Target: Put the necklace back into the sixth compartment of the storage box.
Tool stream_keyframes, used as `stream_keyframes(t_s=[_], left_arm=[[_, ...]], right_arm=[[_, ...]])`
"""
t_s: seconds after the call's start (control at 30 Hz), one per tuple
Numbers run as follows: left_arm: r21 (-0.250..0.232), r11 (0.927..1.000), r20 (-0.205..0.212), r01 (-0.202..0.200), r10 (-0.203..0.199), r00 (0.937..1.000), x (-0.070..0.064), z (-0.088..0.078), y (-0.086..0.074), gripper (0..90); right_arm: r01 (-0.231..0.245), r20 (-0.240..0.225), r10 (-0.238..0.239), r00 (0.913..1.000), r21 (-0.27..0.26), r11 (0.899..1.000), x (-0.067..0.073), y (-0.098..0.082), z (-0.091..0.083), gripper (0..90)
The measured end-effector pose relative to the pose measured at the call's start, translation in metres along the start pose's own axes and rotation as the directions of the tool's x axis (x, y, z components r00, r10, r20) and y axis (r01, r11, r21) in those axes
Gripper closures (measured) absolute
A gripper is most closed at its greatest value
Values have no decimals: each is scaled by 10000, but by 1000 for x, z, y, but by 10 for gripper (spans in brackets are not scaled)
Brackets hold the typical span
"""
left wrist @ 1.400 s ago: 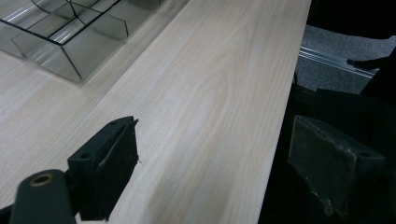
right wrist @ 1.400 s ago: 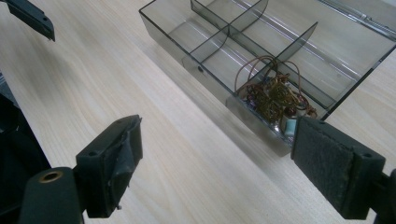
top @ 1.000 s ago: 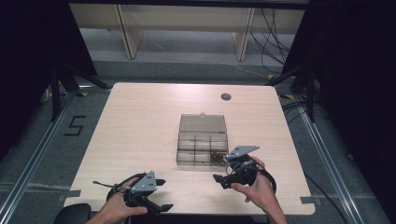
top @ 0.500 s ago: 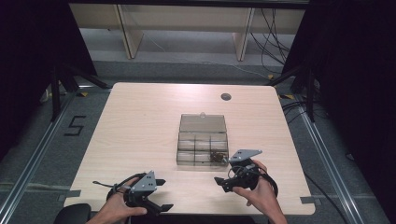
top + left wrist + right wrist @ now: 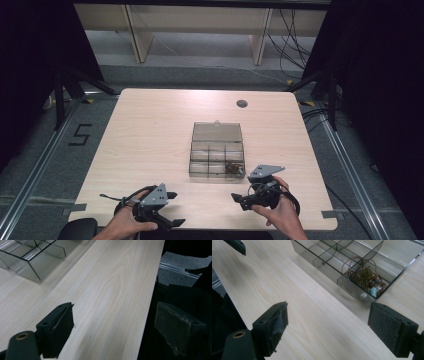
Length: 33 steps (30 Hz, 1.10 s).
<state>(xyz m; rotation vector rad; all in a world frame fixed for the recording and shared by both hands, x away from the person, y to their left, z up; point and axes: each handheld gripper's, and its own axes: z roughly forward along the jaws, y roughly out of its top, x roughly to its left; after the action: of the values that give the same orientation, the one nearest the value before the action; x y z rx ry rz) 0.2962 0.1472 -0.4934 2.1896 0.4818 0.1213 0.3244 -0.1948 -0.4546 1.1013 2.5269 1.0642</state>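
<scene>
Wire tangle (image 5: 364, 276) sat in one corner cell of the clear divided box (image 5: 217, 150); both grippers, left (image 5: 170, 209) and right (image 5: 239, 200), gaped empty near the table's (image 5: 150, 130) front edge.

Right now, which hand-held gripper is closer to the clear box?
Right. The right hand-held gripper sits just in front of the clear box's near right corner; the left hand-held gripper is farther off, toward the table's front-left.

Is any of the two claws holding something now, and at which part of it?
No. The left claw and the right claw are both open with nothing between the jaws; the beaded jewellery lies in the clear box, untouched.
</scene>
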Motion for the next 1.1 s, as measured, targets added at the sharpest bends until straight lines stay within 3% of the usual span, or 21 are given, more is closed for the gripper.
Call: stream_keyframes(t_s=[0.03, 0.1, 0.2, 0.3, 0.33, 0.4, 0.43, 0.47, 0.5, 0.57, 0.6, 0.67, 0.7, 0.77, 0.83, 0.97, 1.03, 1.07, 1.1], left_arm=[[17, 10000, 7, -17, 17, 10000, 0, 0, 0, 150], [36, 9999, -3, 151, -151, 9999, -1, 0, 0, 150], [61, 10000, 8, -40, 40, 10000, 0, 0, 0, 150], [206, 9996, -9, -199, 199, 9998, 1, 0, 0, 150], [188, 9997, -36, 175, -174, 9998, -1, 1, -1, 150], [183, 9997, -24, 168, -168, 9999, -1, 1, -1, 151], [125, 9996, 0, 252, -252, 9997, -2, 1, -1, 150], [127, 9996, -6, 251, -251, 9997, -2, 1, -1, 151], [133, 9997, -30, 208, -208, 9998, -2, 1, -1, 150], [208, 9998, 12, 81, -82, 10000, -1, 1, -1, 150], [150, 9997, 86, 167, -168, 9998, -2, 2, -1, 150], [171, 9998, -6, 130, -130, 9999, -2, 2, -1, 151], [166, 9998, -10, 129, -128, 9999, -3, 2, -1, 150], [146, 9998, 12, 143, -143, 9999, -2, 2, -1, 151], [163, 9998, 20, 67, -67, 10000, -2, 2, -1, 150], [182, 9998, 9, -115, 115, 9999, -1, 2, -1, 151], [184, 9998, 11, -102, 102, 9999, -1, 2, -1, 150], [255, 9995, -23, -193, 194, 9998, -1, 2, -1, 150], [255, 9995, -23, -193, 194, 9998, -1, 2, -1, 150]], right_arm=[[-93, -28, 93, 10000, 207, 9997, 0, 0, -2, 172], [97, -34, -97, 9999, 33, 9999, -2, -3, -2, 171], [-79, 72, 80, 9999, -144, 9999, -1, -6, 0, 172], [-109, -19, 109, 9999, 95, 9999, -2, -10, -3, 171], [-293, -3, 293, 9996, -136, 9995, -1, -11, -1, 171], [-442, -57, 442, 9990, -22, 9990, 0, -12, -2, 171], [-204, -7, 205, 9998, 119, 9997, -1, -12, -4, 171], [-258, 5, 258, 9997, 78, 9996, -1, -12, -4, 171], [-345, 1, 345, 9994, 177, 9992, 0, -13, -5, 171], [-298, 27, 299, 9996, -117, 9995, 0, -15, -3, 174], [-402, 74, 401, 9992, 189, 9990, 0, -15, -5, 177], [-384, 93, 383, 9992, 180, 9991, 0, -17, -4, 178], [-154, 91, 155, 9998, -73, 9999, -2, -19, -1, 178], [-458, 103, 456, 9989, 240, 9987, 0, -20, -3, 178], [-273, 119, 271, 9996, 183, 9995, -1, -21, -2, 179], [-546, 119, 545, 9984, 137, 9984, 2, -25, -1, 179], [-493, 118, 490, 9987, 281, 9984, 2, -25, -3, 179], [-211, 163, 207, 9997, 259, 9994, 1, -26, -3, 179], [-438, 137, 436, 9990, 149, 9989, 3, -27, -3, 179]])
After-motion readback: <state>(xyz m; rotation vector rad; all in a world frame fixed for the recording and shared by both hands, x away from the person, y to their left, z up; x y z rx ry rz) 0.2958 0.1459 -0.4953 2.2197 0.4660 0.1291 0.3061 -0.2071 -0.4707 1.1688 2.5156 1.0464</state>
